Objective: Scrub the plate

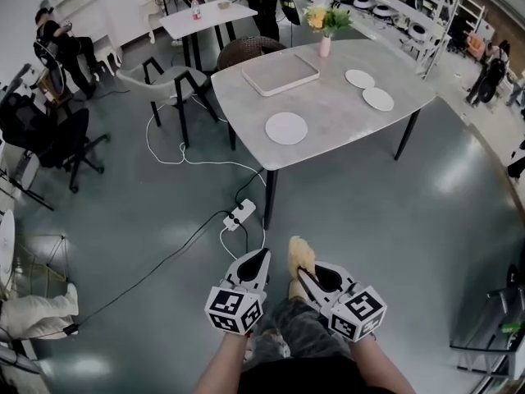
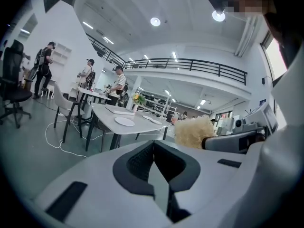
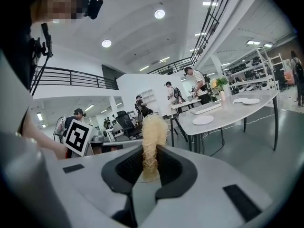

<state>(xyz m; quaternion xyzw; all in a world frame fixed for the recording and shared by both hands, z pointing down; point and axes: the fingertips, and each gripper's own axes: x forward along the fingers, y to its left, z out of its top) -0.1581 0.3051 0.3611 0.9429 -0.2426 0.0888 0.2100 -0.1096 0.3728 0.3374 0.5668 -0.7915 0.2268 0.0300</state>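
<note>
— Grey table (image 1: 344,113) across the glossy floor: what's on it?
— A plain white round plate (image 1: 286,128), lying flat near the front edge and well apart from both grippers.
— And the grippers?
— The right gripper (image 1: 302,277) is clamped on a pale yellow fibrous scrubber (image 1: 300,257). The left gripper (image 1: 263,257) has its jaws together, holding nothing.

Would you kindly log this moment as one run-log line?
stage: pre-scrub | left gripper: shut, empty | right gripper: shut on scrubber | plate: on table, untouched
</note>
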